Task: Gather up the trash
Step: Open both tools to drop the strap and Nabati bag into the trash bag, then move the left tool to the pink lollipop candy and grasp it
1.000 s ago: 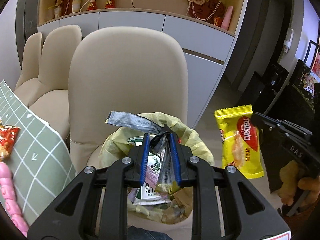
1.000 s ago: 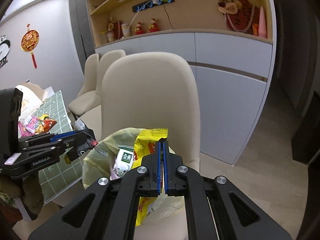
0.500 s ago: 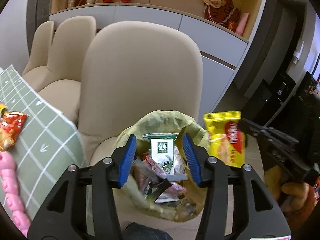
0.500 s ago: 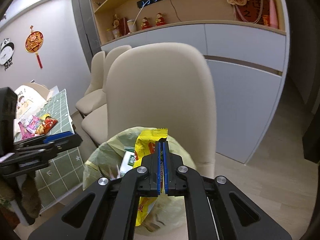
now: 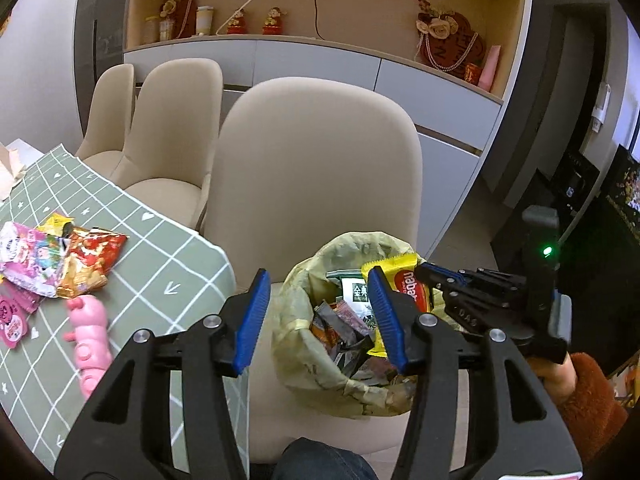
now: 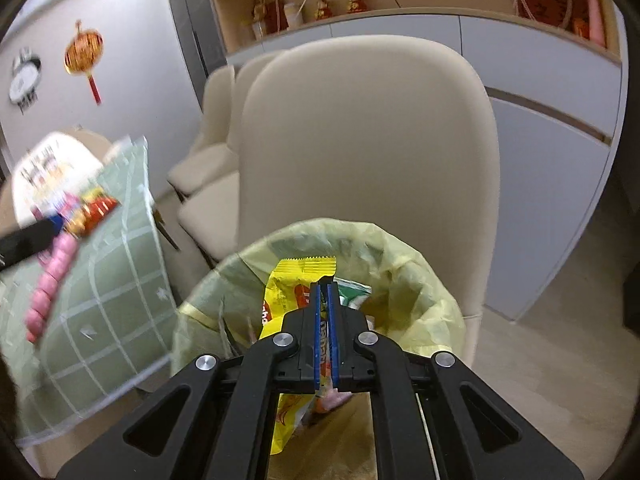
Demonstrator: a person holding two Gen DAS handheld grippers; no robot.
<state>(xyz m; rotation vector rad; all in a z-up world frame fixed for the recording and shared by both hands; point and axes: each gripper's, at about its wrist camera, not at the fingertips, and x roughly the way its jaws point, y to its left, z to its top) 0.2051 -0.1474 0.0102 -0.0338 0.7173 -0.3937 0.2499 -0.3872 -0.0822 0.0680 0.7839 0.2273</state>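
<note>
A yellow-lined trash bag (image 5: 298, 312) stands open on a beige chair seat, holding several wrappers. My left gripper (image 5: 318, 278) hovers open at the bag's left rim with nothing between its fingers. From the right, my right gripper (image 5: 430, 274) reaches over the bag mouth. A yellow wafer wrapper (image 5: 410, 280) hangs at its tip. In the right wrist view the right gripper's (image 6: 324, 286) jaws are opening, and the yellow wrapper (image 6: 288, 284) sits loosely in the narrow gap over the bag (image 6: 420, 264). More wrappers (image 5: 92, 256) lie on the green checked table (image 5: 160, 256).
A pink toy (image 5: 90, 336) lies on the table beside the wrappers. The beige chair back (image 5: 312, 160) rises behind the bag, with two more chairs (image 5: 172, 120) to the left. Grey cabinets and a shelf of ornaments line the back wall. A hand in a rust sleeve (image 5: 588, 396) holds the right gripper.
My left gripper let go of a grey wrapper into the bag and pulled back left. The right gripper came down over the bag with the yellow wrapper, and its jaws have parted slightly.
</note>
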